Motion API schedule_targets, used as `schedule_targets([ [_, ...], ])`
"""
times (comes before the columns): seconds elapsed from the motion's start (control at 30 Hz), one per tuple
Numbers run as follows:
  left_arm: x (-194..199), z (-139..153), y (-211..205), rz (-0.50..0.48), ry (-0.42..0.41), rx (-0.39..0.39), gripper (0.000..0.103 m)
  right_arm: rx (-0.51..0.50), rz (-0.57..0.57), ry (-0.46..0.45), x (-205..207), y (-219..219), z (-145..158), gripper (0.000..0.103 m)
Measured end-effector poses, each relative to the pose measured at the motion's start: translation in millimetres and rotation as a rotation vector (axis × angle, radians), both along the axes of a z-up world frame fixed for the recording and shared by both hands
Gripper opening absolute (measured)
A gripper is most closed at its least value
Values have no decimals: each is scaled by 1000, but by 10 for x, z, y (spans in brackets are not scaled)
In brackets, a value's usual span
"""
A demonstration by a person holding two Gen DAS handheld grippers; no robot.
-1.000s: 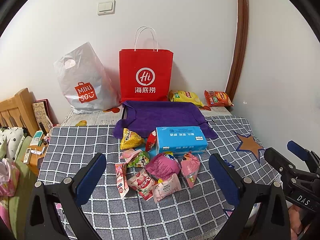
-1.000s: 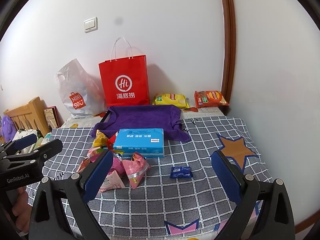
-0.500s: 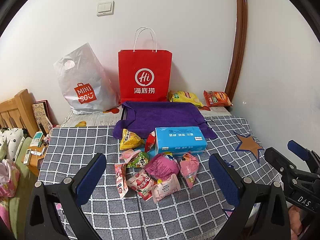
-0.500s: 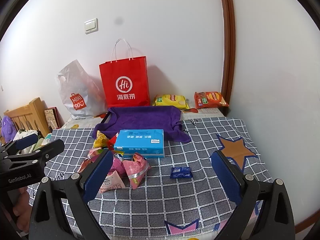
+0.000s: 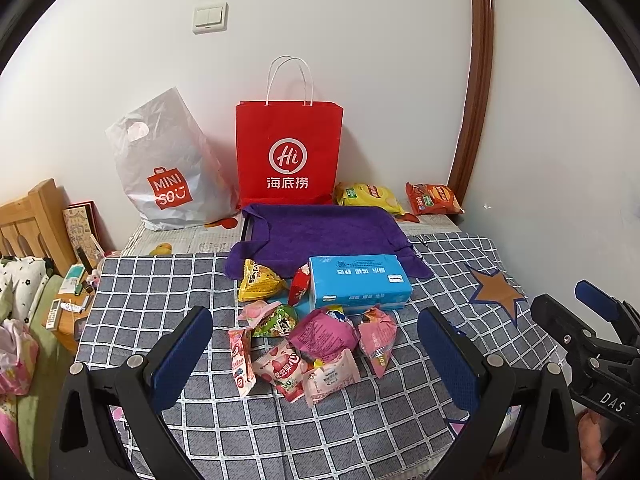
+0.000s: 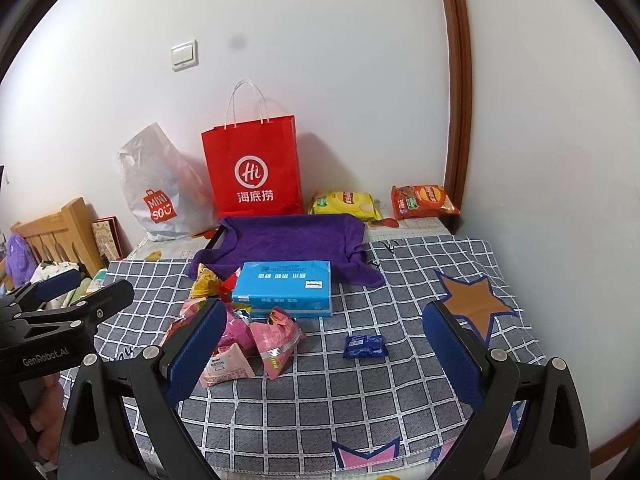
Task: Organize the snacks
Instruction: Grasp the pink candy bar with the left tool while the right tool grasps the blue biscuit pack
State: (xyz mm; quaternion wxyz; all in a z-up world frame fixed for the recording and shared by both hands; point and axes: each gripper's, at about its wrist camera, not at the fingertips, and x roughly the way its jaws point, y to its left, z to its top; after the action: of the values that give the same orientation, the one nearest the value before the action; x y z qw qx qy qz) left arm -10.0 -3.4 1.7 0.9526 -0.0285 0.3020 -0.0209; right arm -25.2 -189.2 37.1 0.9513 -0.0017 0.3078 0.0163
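My left gripper [image 5: 314,354] is wide open and holds nothing. My right gripper [image 6: 324,350] is wide open too, and it is empty as well. Both hang above the checked cloth [image 5: 160,292] on the table, and they do not touch anything. Right in front of my left gripper there is a pile of snacks [image 5: 308,344], all close together and touching each other. In the pile I see a pink bag [image 5: 322,332], a strawberry bag [image 5: 282,368], a pale pink bag [image 5: 332,376] and a green bag [image 5: 278,322]. A yellow bag [image 5: 256,280] lies at the far side of the pile, near the purple towel [image 5: 320,228]. A blue tissue pack [image 5: 358,280] sits just behind the pile, with its far edge on the towel. In front of my right gripper one small blue snack [image 6: 365,346] lies alone on the cloth, well apart from the pile. At the back, by the wall, a red paper bag [image 5: 288,152] stands upright. A white plastic bag [image 5: 164,168] leans beside it. A yellow chip bag [image 5: 368,196] and an orange chip bag [image 5: 434,199] lie near the corner.
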Motion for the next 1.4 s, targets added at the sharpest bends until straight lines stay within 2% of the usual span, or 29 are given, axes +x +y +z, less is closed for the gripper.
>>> schedule_targets([
  [0.33,35,-27,19,4,2,12,102,9,1,18,70,19,-57,98],
  [0.6,261,-229,152,34,39,13,102,-34,-15,31,217,-73,-287,98],
  [0.8,490,-502,290,58,86,-18,102,-27,-48,101,479,-311,-596,97],
  [1.07,821,-883,505,71,200,-56,102,-31,-63,242,890,-518,-1186,85],
  [1.4,1071,-1075,610,79,249,-43,102,-53,-35,353,1322,-444,-1755,82],
])
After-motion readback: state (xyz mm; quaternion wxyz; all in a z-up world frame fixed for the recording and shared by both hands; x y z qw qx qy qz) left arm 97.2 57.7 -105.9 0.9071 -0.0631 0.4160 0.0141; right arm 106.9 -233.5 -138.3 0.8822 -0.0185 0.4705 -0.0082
